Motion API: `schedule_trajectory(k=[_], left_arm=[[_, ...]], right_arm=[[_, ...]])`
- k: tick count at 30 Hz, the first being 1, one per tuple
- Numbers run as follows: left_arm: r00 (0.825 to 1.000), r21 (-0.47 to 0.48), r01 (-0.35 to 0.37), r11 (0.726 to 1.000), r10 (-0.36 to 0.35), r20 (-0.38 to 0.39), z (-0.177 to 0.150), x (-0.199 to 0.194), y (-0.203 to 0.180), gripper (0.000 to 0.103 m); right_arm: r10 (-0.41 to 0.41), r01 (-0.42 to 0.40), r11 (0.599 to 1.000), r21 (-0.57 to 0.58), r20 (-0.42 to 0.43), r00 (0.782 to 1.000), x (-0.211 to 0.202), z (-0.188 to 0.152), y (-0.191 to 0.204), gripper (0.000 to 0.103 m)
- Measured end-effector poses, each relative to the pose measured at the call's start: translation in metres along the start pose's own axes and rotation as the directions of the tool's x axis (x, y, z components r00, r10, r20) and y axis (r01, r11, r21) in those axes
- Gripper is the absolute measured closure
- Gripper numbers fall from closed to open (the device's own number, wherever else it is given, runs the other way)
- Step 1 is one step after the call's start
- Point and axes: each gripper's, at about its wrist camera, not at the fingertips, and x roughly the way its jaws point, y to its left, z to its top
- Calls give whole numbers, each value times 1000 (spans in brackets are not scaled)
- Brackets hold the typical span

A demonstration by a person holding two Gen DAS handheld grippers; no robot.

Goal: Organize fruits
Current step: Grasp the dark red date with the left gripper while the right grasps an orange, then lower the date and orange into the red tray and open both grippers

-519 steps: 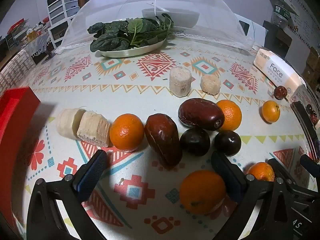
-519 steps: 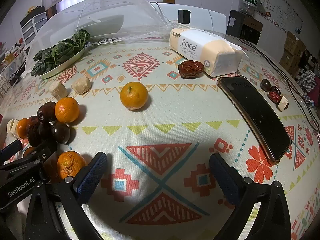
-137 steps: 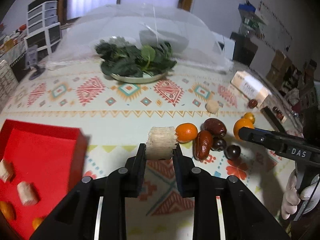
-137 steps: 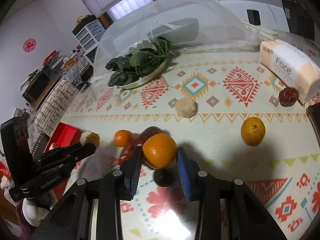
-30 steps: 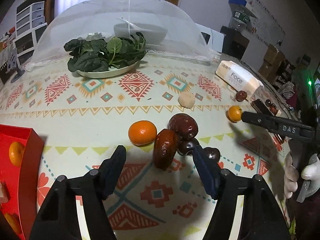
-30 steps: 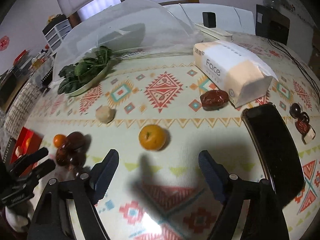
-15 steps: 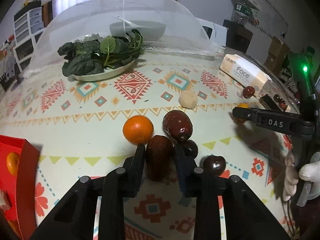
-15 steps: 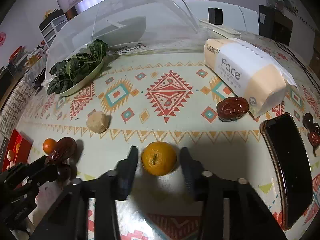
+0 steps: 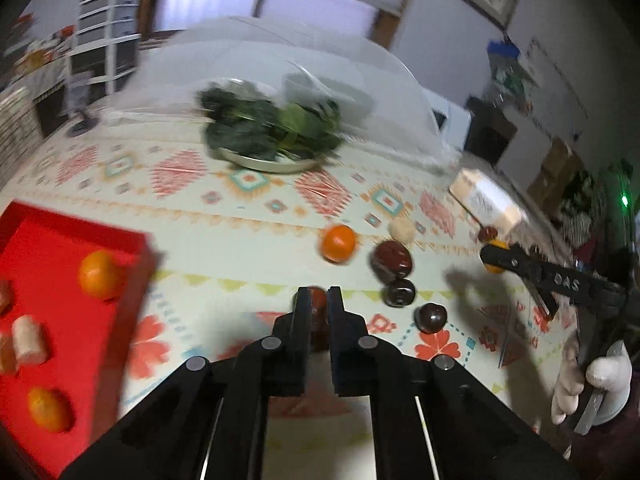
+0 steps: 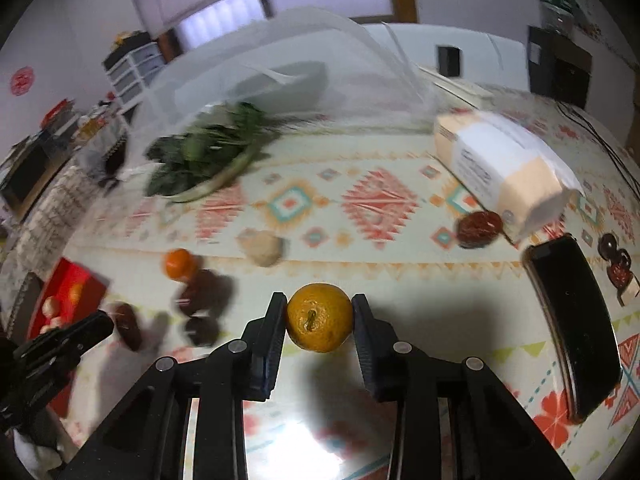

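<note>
Over a worktop [image 9: 248, 240] covered in a patterned cloth, the left gripper [image 9: 318, 312] has its black fingers [image 9: 301, 320] clamped tight on a dark reddish-brown date [image 9: 318, 300], held clear of the cloth. The right gripper [image 10: 319, 320] has its fingers [image 10: 274, 328] pressed on either side of a round orange tangerine [image 10: 319, 317], also lifted above its shadow. A shallow red tray [image 9: 52, 280] at the left edge holds two more tangerines and pale cylindrical pieces. One small orange tangerine [image 9: 337, 243], a large red date [image 9: 391, 261] and two dark round fruits lie loose nearby.
</note>
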Motion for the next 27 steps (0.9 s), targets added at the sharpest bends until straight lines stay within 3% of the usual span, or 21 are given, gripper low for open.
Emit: schedule_trajectory(k=[5, 9, 11, 13, 21, 22, 23, 27], left_arm=[[1000, -83, -22, 996, 23, 19, -7, -29, 44, 95], [1000, -51, -13, 999, 12, -22, -13, -26, 42, 91], [999, -31, -2, 1000, 1, -38, -11, -16, 32, 70], [998, 4, -8, 1000, 8, -55, -8, -1, 20, 56], [989, 65, -55, 996, 63, -134, 3, 67, -17, 52], [987, 69, -65, 996, 74, -140, 3, 72, -18, 55], [986, 70, -70, 995, 80, -148, 2, 76, -18, 66], [988, 47, -74, 996, 80, -133, -1, 73, -10, 70]], right_arm=[[76, -75, 992, -103, 6, 997, -11, -6, 65, 67], [112, -111, 986, -121, -2, 994, -10, -12, 93, 67], [121, -122, 985, -119, -8, 993, -10, -17, 99, 67], [126, -127, 985, -116, -16, 992, -12, -22, 103, 67], [115, -115, 990, -77, -5, 993, -27, -31, 84, 67], [116, -116, 991, -74, -4, 993, -28, -31, 82, 67], [118, -118, 991, -68, -3, 993, -28, -31, 79, 67], [129, -129, 990, -62, -3, 992, -26, -31, 72, 67]])
